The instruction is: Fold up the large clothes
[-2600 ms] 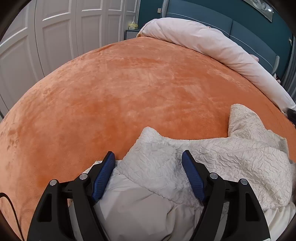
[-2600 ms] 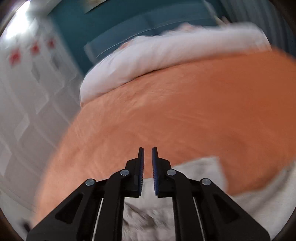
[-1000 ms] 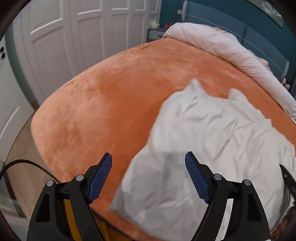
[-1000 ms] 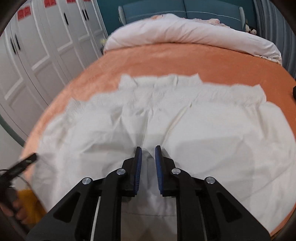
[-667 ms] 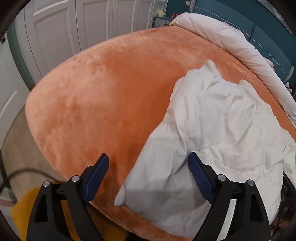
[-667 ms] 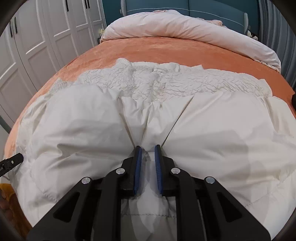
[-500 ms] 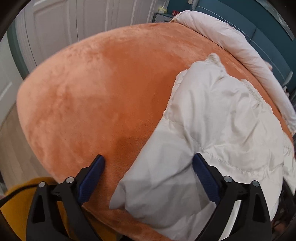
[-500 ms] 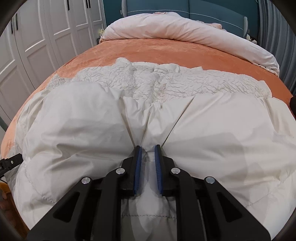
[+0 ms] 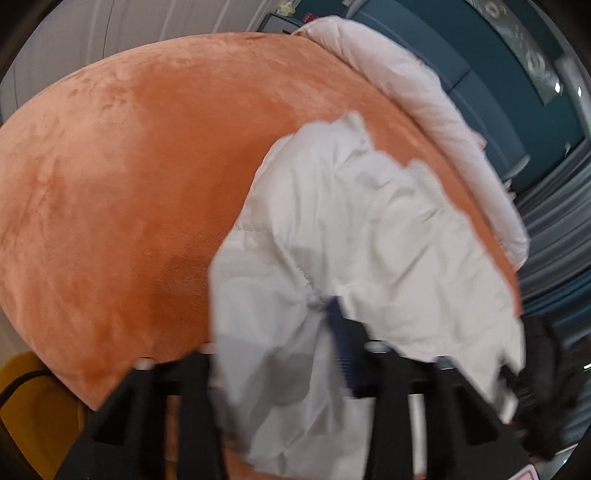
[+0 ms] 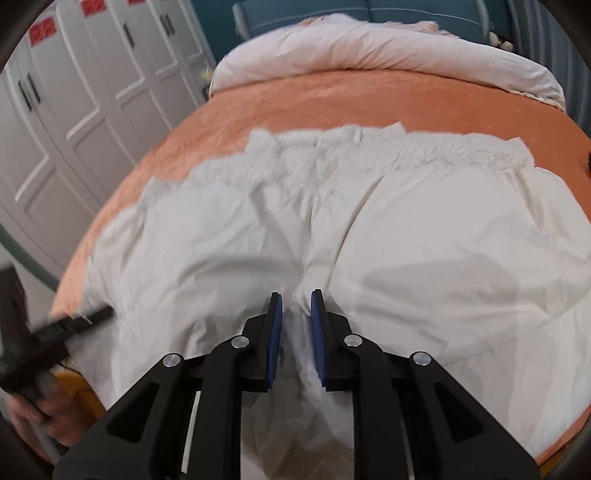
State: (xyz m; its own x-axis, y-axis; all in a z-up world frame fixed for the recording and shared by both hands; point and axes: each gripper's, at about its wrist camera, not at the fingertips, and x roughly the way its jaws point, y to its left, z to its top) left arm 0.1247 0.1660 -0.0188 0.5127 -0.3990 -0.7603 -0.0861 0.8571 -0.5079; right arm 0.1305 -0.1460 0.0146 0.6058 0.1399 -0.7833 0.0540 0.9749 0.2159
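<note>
A white padded garment (image 10: pixel 424 236) with a crinkled band along its far edge lies spread on the orange bed cover (image 10: pixel 369 99). My right gripper (image 10: pixel 296 310) holds a fold of the garment's near edge between its blue pads, and its jaws are easing open slightly. In the blurred left wrist view my left gripper (image 9: pixel 316 308) is closing on the garment (image 9: pixel 369 221) near its left edge. Cloth bunches against the one blue pad (image 9: pixel 338 332) that shows and hides the other finger. The left gripper (image 10: pixel 74 323) also shows in the right wrist view, held by a hand (image 10: pixel 40 410).
A rolled pale duvet (image 10: pixel 388 48) lies along the head of the bed before a teal headboard (image 10: pixel 406 11). White wardrobe doors (image 10: pixel 74 110) stand to the left. The bed's rounded near edge (image 9: pixel 74 350) drops to something yellow (image 9: pixel 33 417) below. Grey curtains (image 9: pixel 554 221) hang on the right.
The left gripper went from wide open over the garment's left edge to closed on the cloth, tilting as it did. The right gripper kept its hold.
</note>
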